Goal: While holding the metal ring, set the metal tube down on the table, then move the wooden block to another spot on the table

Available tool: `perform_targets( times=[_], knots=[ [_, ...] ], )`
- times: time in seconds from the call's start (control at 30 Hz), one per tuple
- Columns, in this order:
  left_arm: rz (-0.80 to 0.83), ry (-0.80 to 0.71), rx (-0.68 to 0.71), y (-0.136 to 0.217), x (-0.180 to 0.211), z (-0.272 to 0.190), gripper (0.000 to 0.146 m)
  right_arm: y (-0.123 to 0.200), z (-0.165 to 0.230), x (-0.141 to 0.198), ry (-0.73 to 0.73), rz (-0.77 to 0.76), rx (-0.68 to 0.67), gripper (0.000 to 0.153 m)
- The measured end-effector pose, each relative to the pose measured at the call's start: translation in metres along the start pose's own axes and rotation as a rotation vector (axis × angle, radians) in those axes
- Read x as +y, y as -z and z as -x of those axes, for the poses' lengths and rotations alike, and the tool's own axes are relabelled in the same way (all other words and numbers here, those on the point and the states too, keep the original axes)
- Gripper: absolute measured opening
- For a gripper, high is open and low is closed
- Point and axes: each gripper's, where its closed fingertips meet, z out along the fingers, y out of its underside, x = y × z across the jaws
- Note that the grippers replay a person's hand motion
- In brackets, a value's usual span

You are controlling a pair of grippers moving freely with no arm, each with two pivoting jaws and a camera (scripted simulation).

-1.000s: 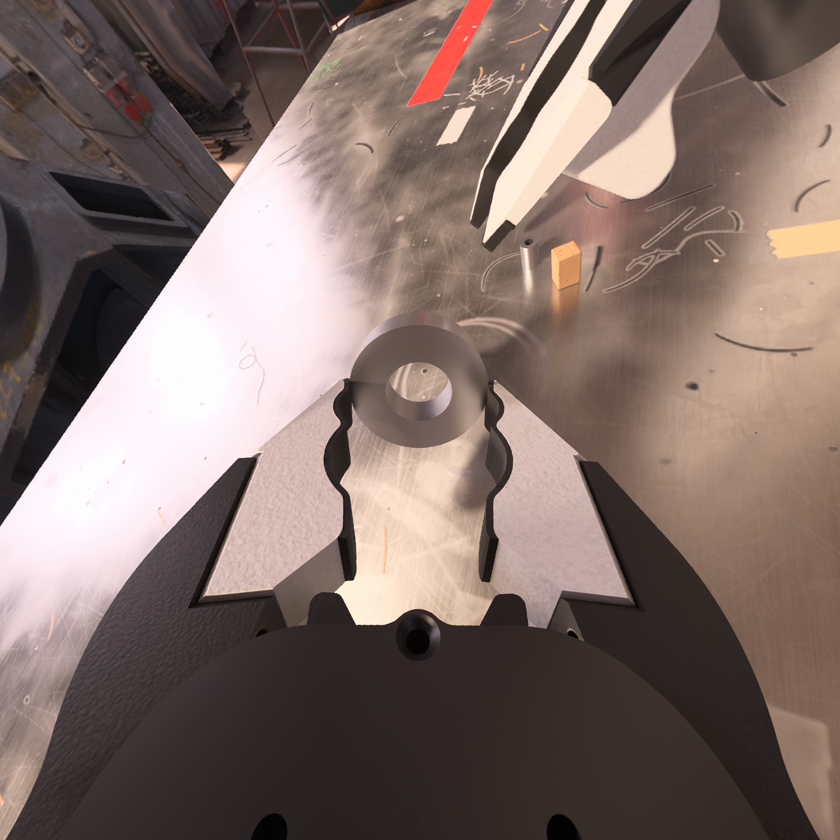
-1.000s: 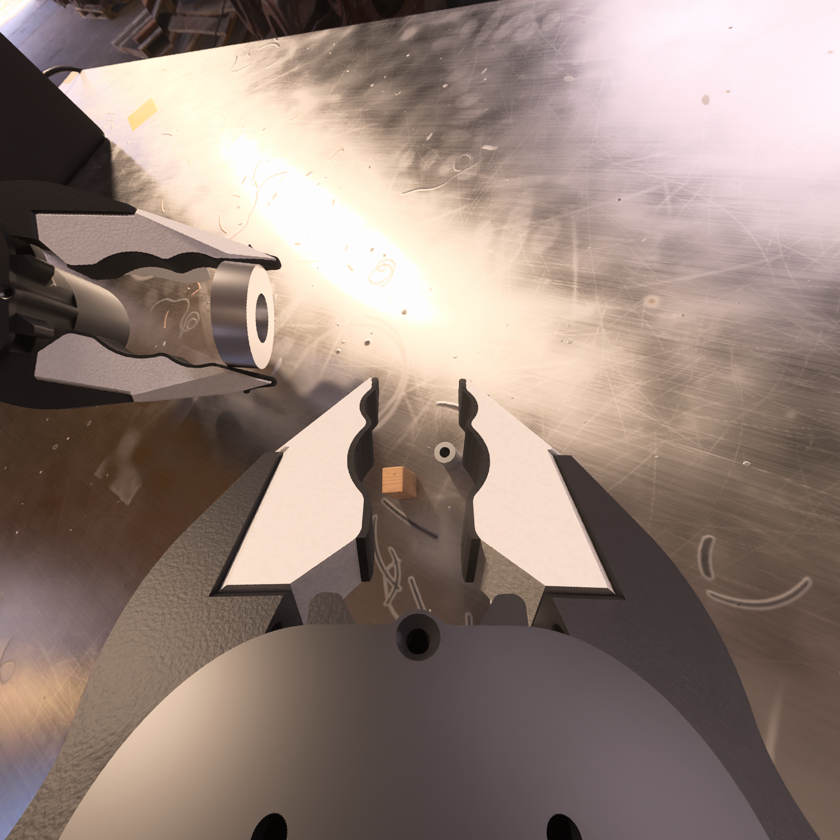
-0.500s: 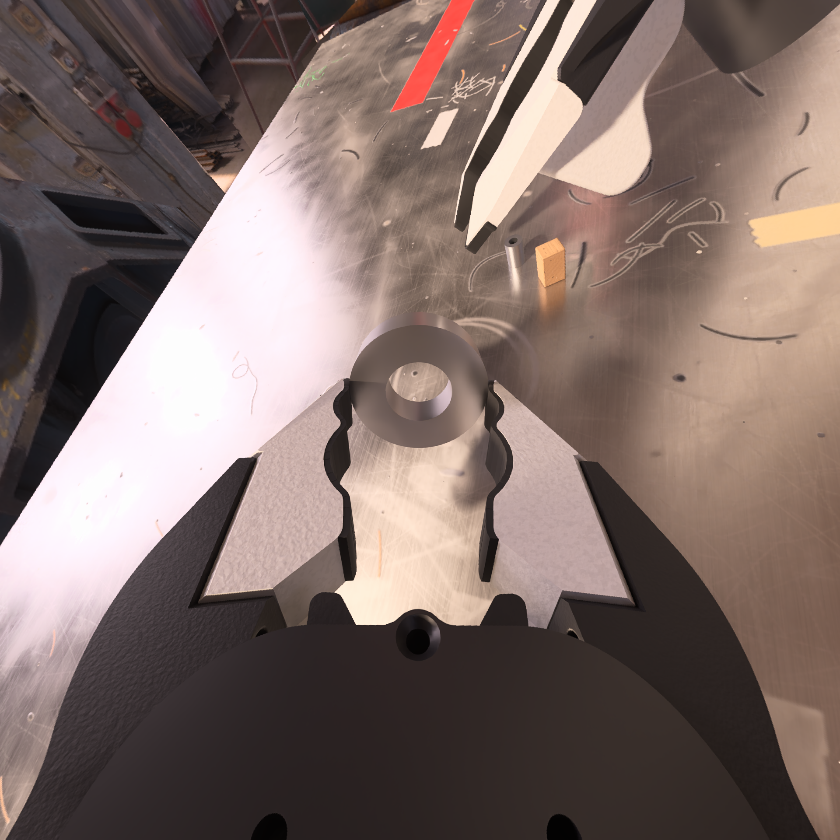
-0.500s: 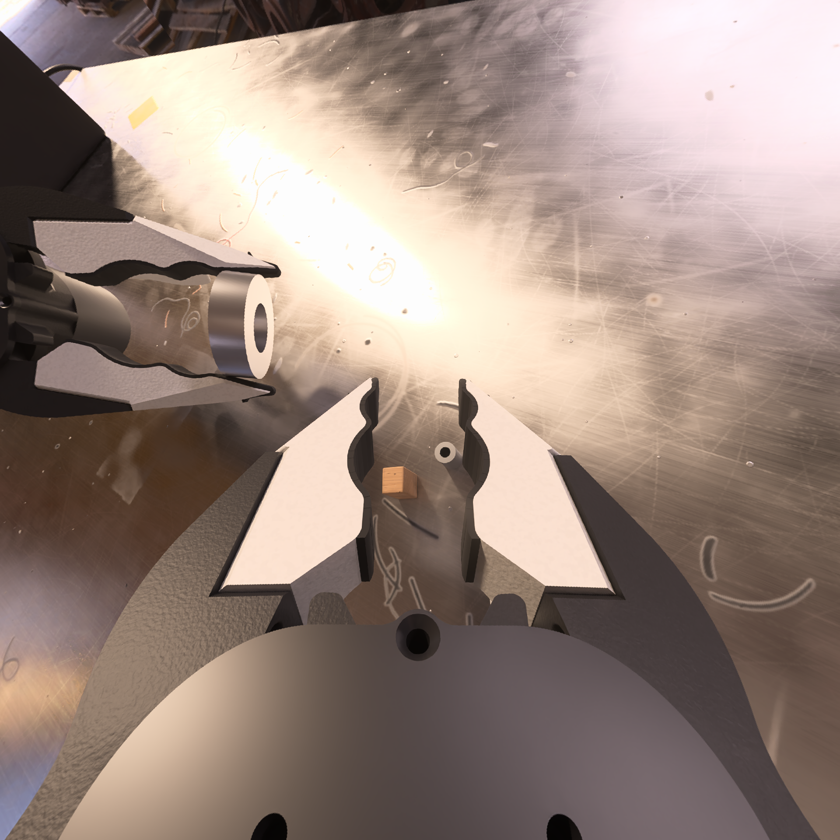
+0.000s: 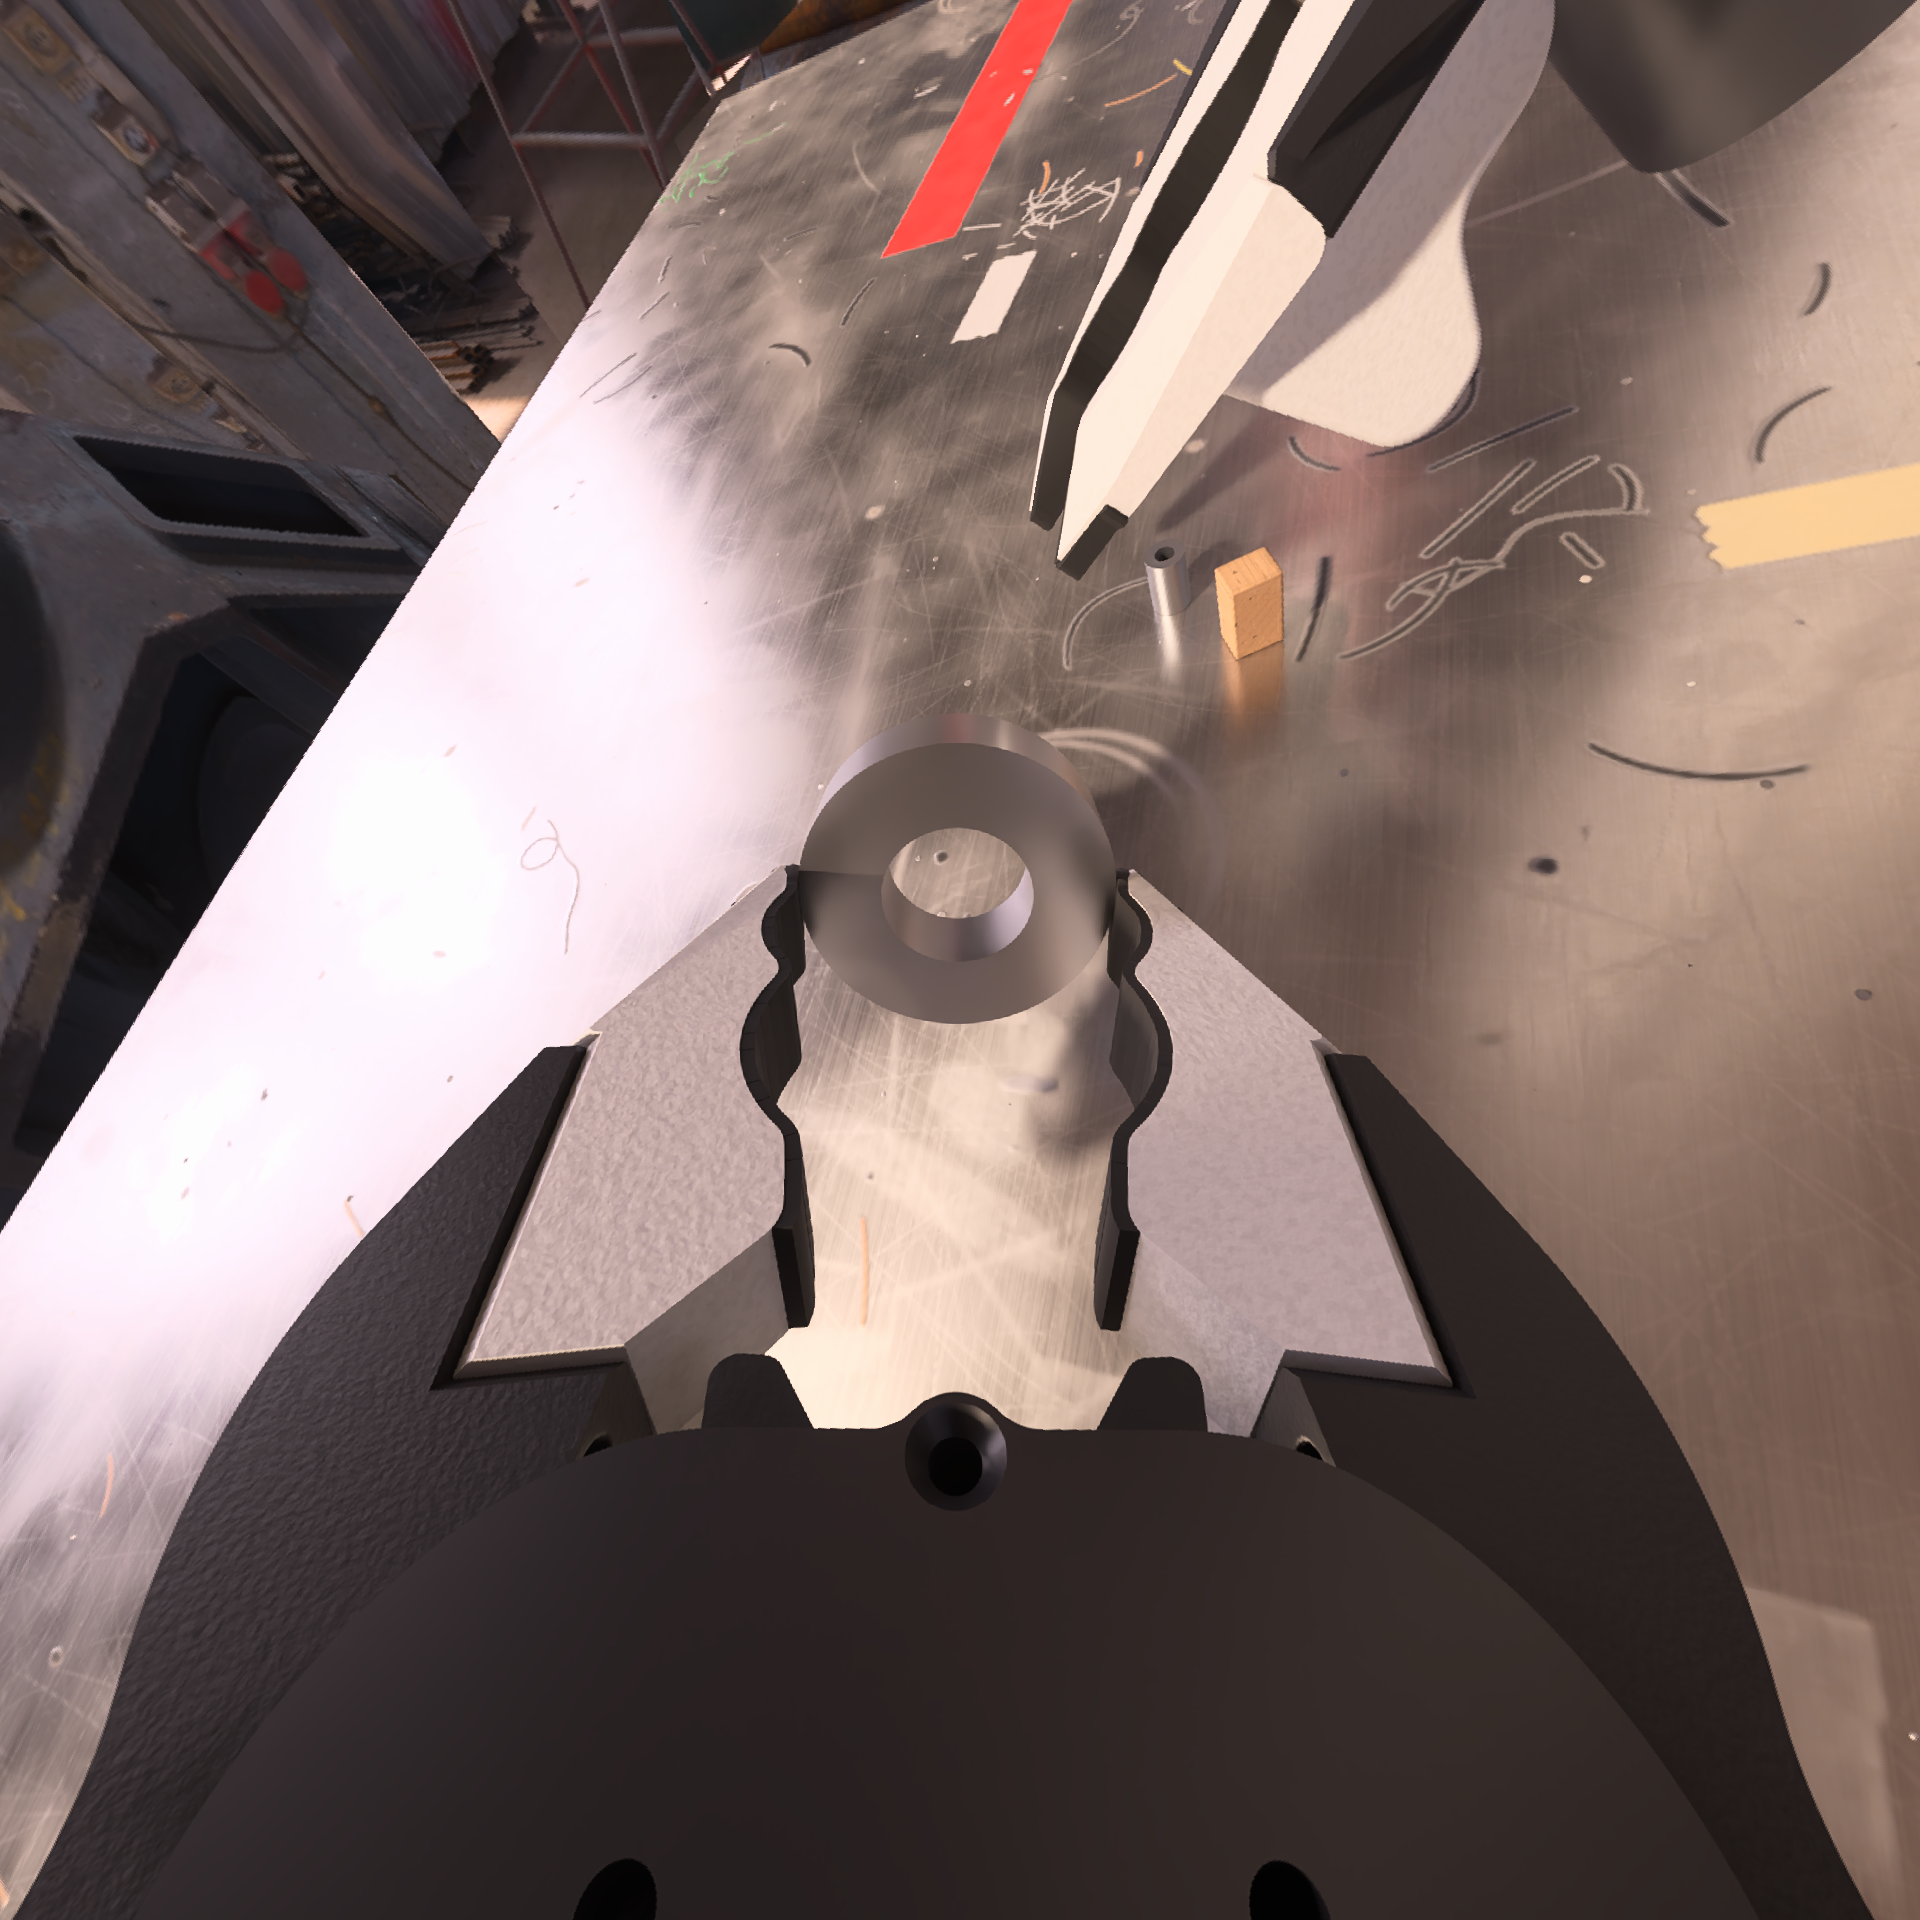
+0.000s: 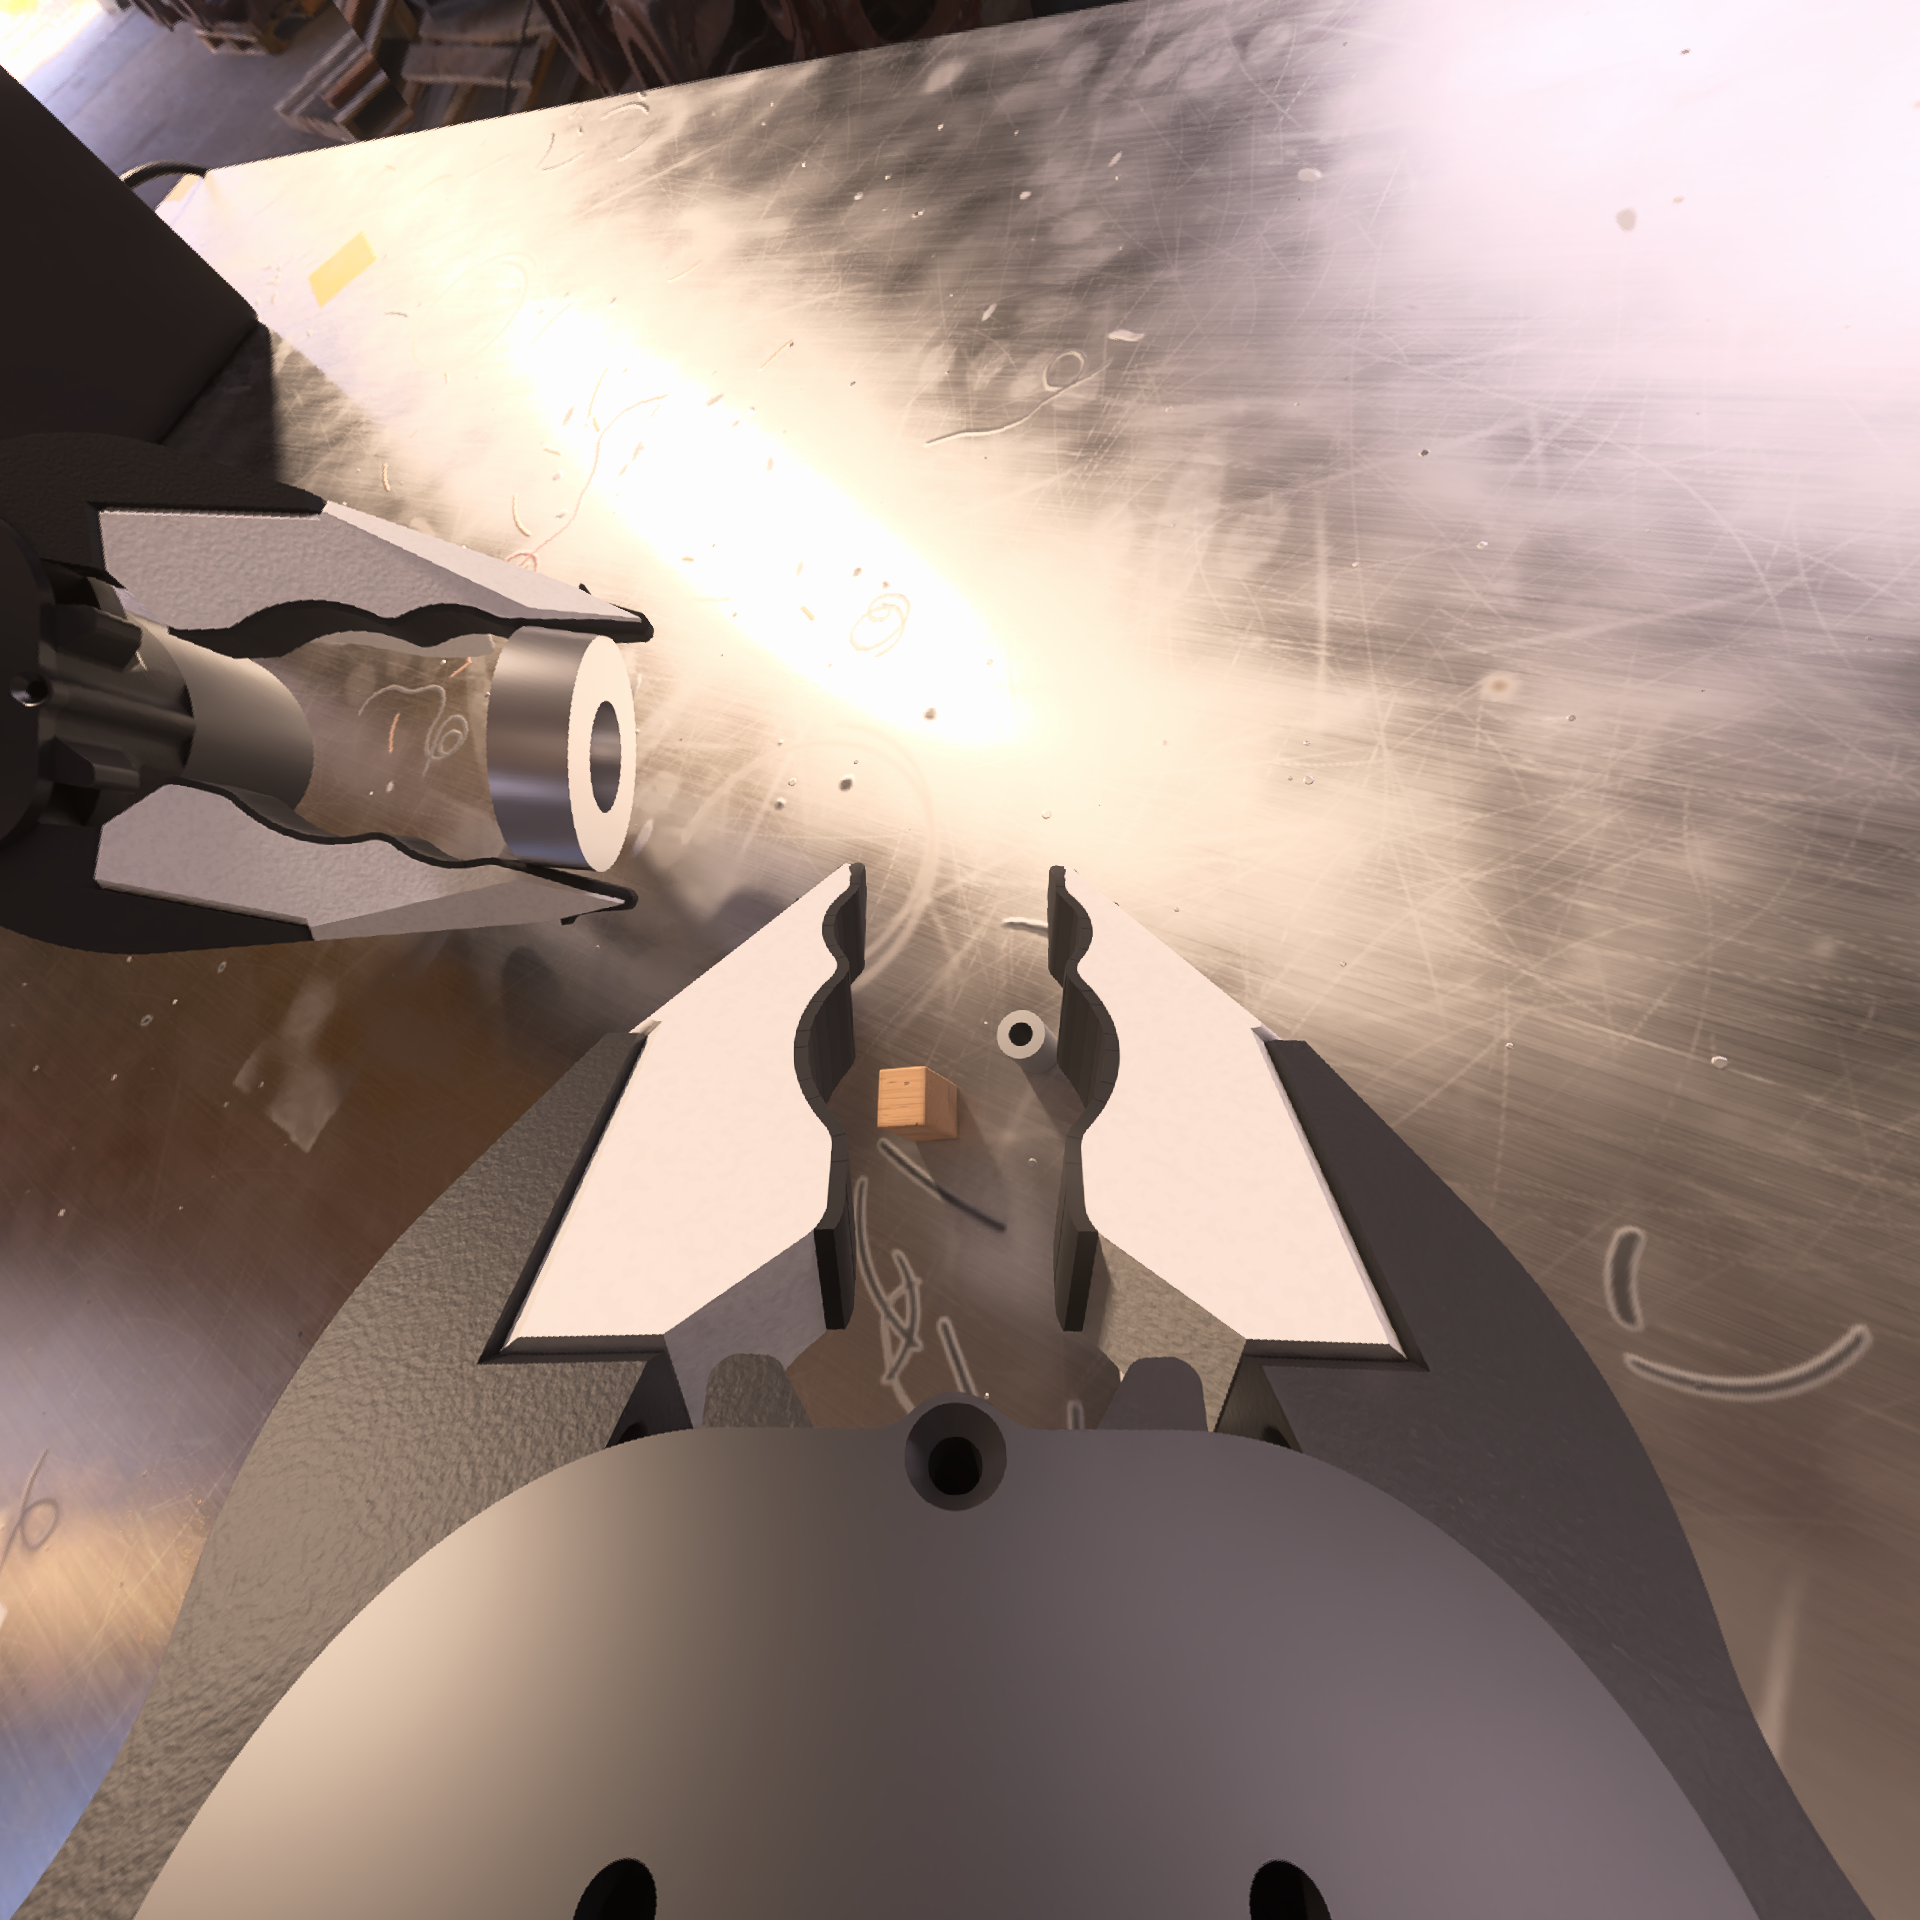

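My left gripper (image 5: 956,883) is shut on a grey metal ring (image 5: 862,935), held on edge above the table with its hole facing the camera. The right wrist view shows this gripper (image 6: 623,758) and the ring (image 6: 540,748) at the left. A short metal tube (image 5: 1166,587) stands upright on the scratched metal table (image 5: 1558,1039), right beside a small wooden block (image 5: 1250,603). My right gripper (image 6: 956,878) is open and empty, high above both. Between its fingers I see the tube (image 6: 1021,1036) and the block (image 6: 914,1103). Its fingertips (image 5: 1081,520) hang just left of the tube.
A red tape strip (image 5: 977,135), a white patch (image 5: 992,296) and a yellow tape piece (image 5: 1808,514) lie flat on the table. The table's left edge (image 5: 499,447) drops off to dark machinery (image 5: 156,623). A dark box (image 6: 104,260) stands behind the left gripper.
My left gripper has drifted slightly with the ring still in it. The right gripper, the tube and the block have not visibly moved.
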Motion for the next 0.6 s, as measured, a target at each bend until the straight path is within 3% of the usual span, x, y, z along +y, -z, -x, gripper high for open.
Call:
perform_targets(
  times=[0.6],
  knots=[
    [0.008,0.028,0.028,-0.0008,0.0008,-0.0003,0.059,0.0008,-0.0020,-0.0018,-0.037,-0.016,-0.026,0.035]
  ],
)
